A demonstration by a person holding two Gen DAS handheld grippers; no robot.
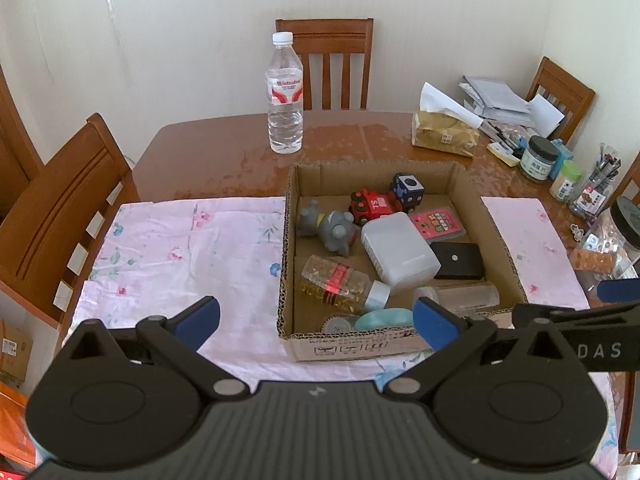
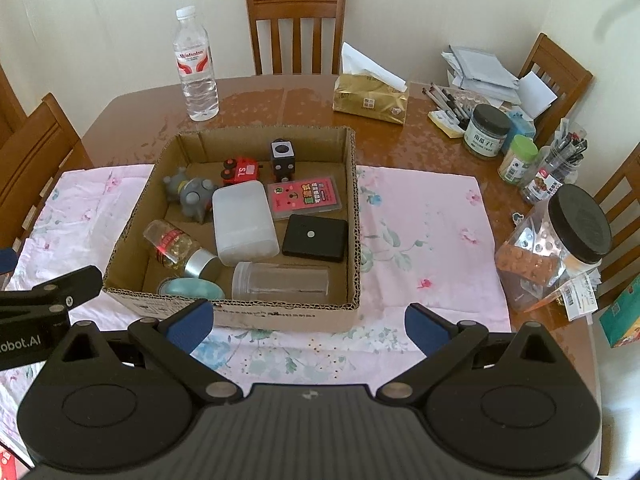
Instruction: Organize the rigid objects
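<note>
- Left wrist view: the left gripper (image 1: pixel 316 322) hangs over the pink flowered cloth (image 1: pixel 180 248) with its blue-padded fingers spread wide and nothing between them.
- Just ahead stands the cardboard box (image 1: pixel 286 240); small printed symbols run along its near wall, too small to read.
- Inside it lie a grey toy animal (image 1: pixel 330 226), a red toy truck (image 1: pixel 370 204) marked "SL", a dark dice-like cube (image 1: pixel 407 192), a pink card case (image 1: pixel 436 224) with unreadable print, a white plastic box (image 1: pixel 400 254), a flat black case (image 1: pixel 458 260), a capsule bottle (image 1: pixel 340 284) on its side with a red label, a clear jar (image 1: pixel 468 296), and a teal lid (image 1: pixel 384 320) at the near wall.
- Behind the box a water bottle (image 1: pixel 285 96) stands upright on the wooden table (image 1: pixel 224 160); its red-and-white label appears to read "Wahaha".
- At the right edge, part of the other tool shows the letters "DAS".
- Right wrist view: the right gripper (image 2: pixel 310 328) hovers over the cloth's near edge, fingers likewise wide apart and empty, with the box just beyond them.
- The truck's "SL" reads clearly here.
- On the table behind sit a gold tissue pack (image 2: pixel 370 98) and a dark-lidded jar (image 2: pixel 486 132) whose label carries Chinese characters.
- A big clear jar with a black lid (image 2: pixel 560 240) lies tilted on the right.
- At the left edge, the other tool bears the text "obot.AI".
</note>
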